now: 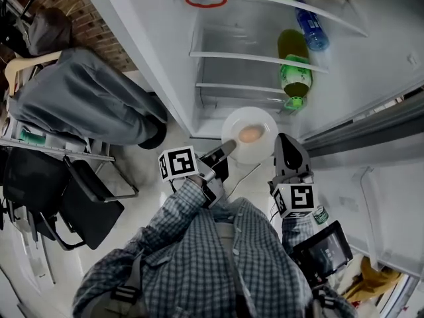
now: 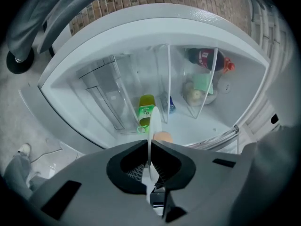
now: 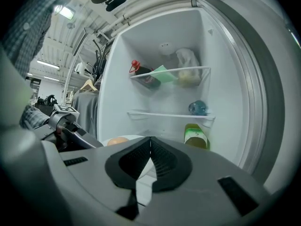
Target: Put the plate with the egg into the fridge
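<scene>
Plate (image 1: 262,119) with egg (image 1: 250,134) on it is held at the open front of the fridge (image 1: 165,45), low down, resting on no shelf. Left tongs (image 1: 228,148) are clamped on the plate's near rim; the left gripper view shows the rim edge-on between the jaws. Right tongs (image 1: 285,144) are closed tip to tip with nothing between them, just beside the plate's right edge. A green bottle (image 1: 295,68) is inside the fridge, beyond the plate.
</scene>
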A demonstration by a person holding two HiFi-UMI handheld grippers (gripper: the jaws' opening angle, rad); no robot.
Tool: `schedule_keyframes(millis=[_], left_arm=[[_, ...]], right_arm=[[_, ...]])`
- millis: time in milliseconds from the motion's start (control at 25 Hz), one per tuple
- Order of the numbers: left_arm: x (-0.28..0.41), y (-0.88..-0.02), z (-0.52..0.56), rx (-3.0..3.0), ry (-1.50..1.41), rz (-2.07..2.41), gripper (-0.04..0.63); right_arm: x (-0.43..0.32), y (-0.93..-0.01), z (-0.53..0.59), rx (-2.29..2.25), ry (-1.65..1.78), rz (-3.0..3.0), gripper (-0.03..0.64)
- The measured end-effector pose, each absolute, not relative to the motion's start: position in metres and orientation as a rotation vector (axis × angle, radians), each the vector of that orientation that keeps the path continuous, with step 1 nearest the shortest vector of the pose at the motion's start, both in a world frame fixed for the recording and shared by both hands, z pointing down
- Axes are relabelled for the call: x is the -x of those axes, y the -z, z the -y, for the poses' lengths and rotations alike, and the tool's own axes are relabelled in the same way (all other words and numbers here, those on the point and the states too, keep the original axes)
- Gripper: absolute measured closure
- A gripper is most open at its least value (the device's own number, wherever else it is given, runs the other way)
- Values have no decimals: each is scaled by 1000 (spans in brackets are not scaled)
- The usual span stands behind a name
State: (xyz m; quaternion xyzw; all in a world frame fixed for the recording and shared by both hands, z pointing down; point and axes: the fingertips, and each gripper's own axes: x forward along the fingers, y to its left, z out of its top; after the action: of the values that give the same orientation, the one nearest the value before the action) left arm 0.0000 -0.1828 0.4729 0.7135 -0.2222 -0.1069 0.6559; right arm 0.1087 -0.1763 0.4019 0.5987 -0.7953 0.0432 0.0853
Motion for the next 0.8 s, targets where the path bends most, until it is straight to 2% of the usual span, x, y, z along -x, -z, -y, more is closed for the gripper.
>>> schedule_keyframes(millis=[800], left_arm=[[-29,-470,255,-1607,340,573,574]], right_arm=[[-123,-388,243,-1680,-41,2443,611]])
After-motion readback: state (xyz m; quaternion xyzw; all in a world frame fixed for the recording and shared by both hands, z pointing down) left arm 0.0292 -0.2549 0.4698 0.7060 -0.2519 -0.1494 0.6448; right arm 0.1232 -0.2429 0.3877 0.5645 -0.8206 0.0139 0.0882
